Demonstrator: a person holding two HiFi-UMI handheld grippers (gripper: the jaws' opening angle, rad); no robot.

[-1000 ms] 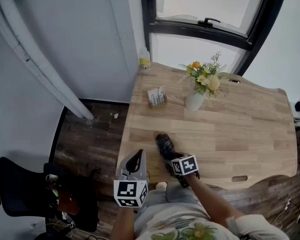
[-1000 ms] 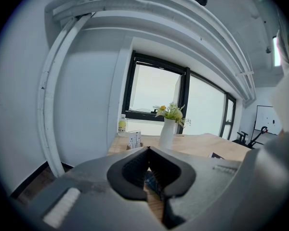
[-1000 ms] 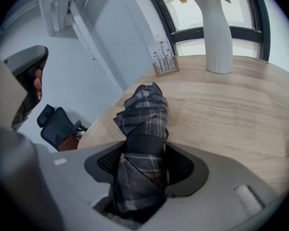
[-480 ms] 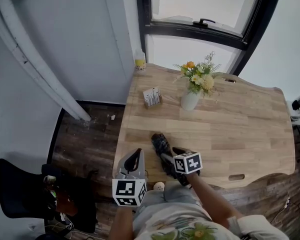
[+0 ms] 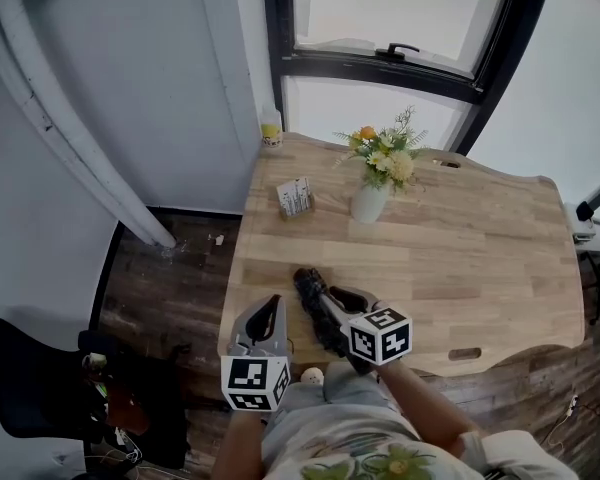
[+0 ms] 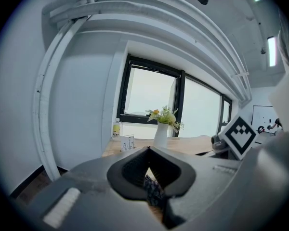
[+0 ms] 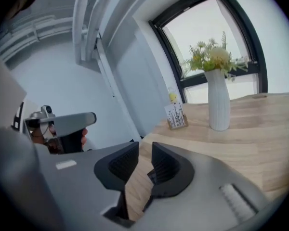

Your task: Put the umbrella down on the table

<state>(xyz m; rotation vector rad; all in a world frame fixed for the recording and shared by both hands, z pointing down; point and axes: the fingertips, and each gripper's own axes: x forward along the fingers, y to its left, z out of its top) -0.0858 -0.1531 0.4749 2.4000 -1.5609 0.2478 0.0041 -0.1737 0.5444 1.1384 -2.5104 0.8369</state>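
By table (image 5: 460, 258), left gripper (image 6: 147, 150) jaws together.

The person is wearing a pale shirt (image 5: 365, 460) printed with yellow and green flowers, a light sleeve (image 5: 502, 454) showing on the right arm, and grey trousers (image 5: 352, 393). The left gripper (image 6: 148, 149) and right gripper (image 7: 144, 147) are showing smooth grey moulded bodies. Black ribbed pads (image 7: 116, 165) are lining their jaws. Each is carrying a white cube (image 5: 382, 335) with black square markers.
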